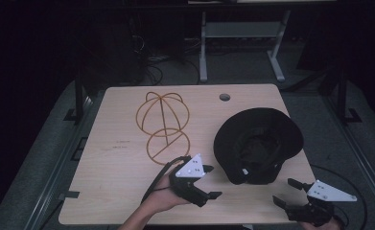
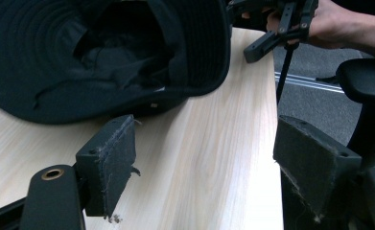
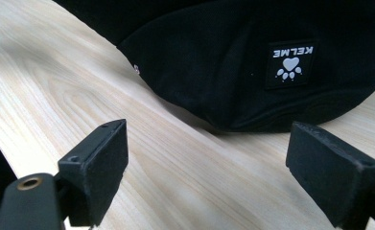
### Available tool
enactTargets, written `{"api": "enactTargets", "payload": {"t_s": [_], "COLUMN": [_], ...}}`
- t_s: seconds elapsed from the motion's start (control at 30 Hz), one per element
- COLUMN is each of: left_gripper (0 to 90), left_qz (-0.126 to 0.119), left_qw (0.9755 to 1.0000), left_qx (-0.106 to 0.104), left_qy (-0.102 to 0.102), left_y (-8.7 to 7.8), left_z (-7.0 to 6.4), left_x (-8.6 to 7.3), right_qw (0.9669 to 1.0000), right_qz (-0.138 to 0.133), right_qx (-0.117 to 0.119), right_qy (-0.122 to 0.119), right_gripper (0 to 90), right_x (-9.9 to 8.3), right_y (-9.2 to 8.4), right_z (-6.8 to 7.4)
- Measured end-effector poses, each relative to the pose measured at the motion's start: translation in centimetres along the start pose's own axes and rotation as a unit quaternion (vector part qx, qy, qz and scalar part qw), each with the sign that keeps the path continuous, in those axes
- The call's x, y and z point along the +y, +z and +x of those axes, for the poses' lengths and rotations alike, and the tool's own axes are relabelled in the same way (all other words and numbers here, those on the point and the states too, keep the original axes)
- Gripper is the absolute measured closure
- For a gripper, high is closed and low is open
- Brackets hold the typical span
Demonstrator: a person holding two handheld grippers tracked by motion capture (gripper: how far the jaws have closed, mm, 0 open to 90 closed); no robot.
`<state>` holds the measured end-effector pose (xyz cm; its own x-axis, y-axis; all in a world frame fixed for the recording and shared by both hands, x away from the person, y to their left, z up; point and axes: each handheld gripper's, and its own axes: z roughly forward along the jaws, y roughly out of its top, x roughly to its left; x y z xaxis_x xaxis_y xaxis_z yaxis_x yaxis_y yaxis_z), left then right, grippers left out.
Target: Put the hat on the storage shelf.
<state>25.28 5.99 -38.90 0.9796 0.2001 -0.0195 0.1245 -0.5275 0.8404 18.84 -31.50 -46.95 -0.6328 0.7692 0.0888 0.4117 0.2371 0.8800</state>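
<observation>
High view: left hand-held gripper (image 1: 212,182) released, jaws spread, empty, low over the tabletop (image 1: 118,191) just beside the hat (image 1: 258,143). Right hand-held gripper (image 1: 287,191) likewise spread wide and empty, near the hat's front edge at the tabletop's corner. Hat lying crown down, opening up, on the right half, touching neither set of jaws. Wire stand (image 1: 163,124) bare, well apart toward the left rear. Judged from this: nothing done yet, only the approach. Left to do, most likely: grip the brim on both sides, lift, carry across, settle over the stand.
</observation>
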Motion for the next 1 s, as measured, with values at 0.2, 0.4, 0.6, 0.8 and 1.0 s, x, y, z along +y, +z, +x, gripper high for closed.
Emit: {"api": "enactTargets", "payload": {"t_s": [0.2, 0.4, 0.6, 0.8, 1.0], "left_gripper": [22.1, 22.1, 22.2, 22.5, 34.6], "left_qz": [0.005, 0.008, 0.025, 0.050, 0.065], "left_qw": [0.9998, 0.9996, 0.9986, 0.9959, 0.9947], "left_qx": [-0.011, -0.019, -0.017, -0.008, 0.002], "left_qy": [0.013, 0.021, 0.042, 0.075, 0.080], "left_y": [1.9, 3.3, 5.0, 6.8, 7.9], "left_z": [-0.2, -0.5, -0.7, -1.0, -0.7], "left_x": [1.3, 2.4, 3.4, 3.8, 3.7], "right_qw": [1.0000, 1.0000, 1.0000, 1.0000, 1.0000], "right_qz": [-0.002, -0.004, -0.004, -0.004, -0.004], "right_qx": [0.001, 0.002, 0.002, 0.003, 0.005], "right_qy": [-0.001, 0.001, 0.001, 0.001, 0.000], "right_gripper": [14.2, 14.2, 14.2, 14.3, 14.2], "right_x": [0.0, 0.0, 0.0, 0.0, 0.0], "right_y": [-0.1, -0.2, -0.2, -0.2, -0.2], "right_z": [-0.1, -0.2, -0.3, -0.3, -0.4]}}
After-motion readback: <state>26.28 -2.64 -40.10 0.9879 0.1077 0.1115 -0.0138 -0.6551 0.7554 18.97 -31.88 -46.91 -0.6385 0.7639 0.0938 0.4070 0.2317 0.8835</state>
